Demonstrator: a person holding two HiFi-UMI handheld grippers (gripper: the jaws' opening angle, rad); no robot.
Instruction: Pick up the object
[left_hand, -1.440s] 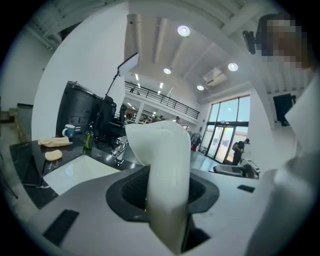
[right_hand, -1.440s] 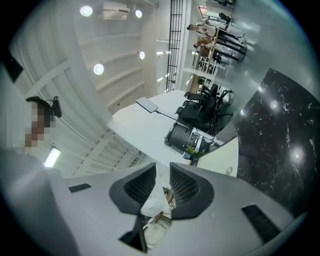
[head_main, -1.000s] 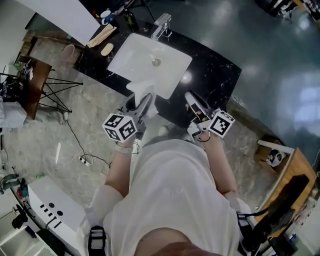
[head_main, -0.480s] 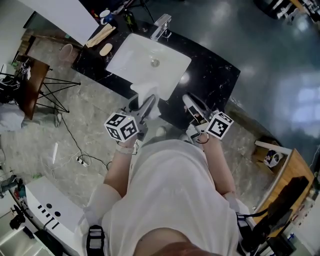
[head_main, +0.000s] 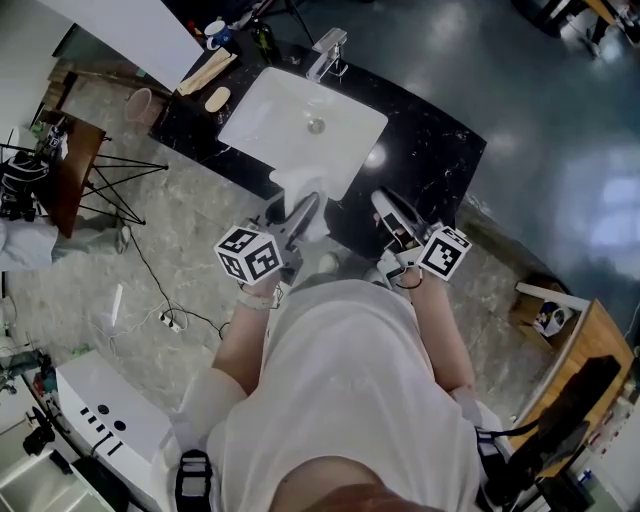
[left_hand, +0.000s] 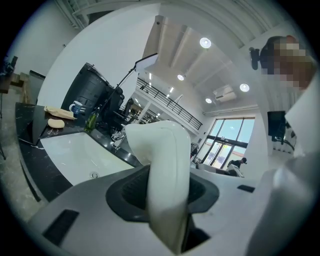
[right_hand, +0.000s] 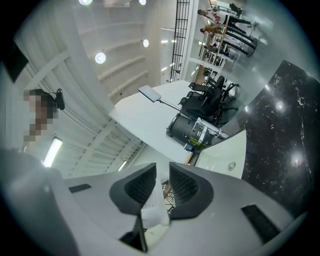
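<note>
A white, smooth, bent object (head_main: 293, 184) hangs at the front edge of the white sink (head_main: 270, 100). My left gripper (head_main: 305, 207) is shut on it. In the left gripper view the object (left_hand: 165, 160) rises from between the dark pads and curls over to the left, and it hides the left gripper (left_hand: 167, 189) tips. My right gripper (head_main: 386, 200) hovers over the black counter (head_main: 430, 150) right of the sink. In its own view the right gripper (right_hand: 162, 181) shows a narrow gap between the pads, with nothing pressed between them.
A faucet (head_main: 327, 48) stands behind the sink. A dark bottle (head_main: 262, 38), a cup (head_main: 214, 30) and tan items (head_main: 205, 72) sit at the counter's left end. A tripod (head_main: 110, 180) and a cable (head_main: 165, 300) are on the floor to the left.
My left gripper has shifted slightly to the right and rolled a little, with the white object still in it. The right gripper has stayed put.
</note>
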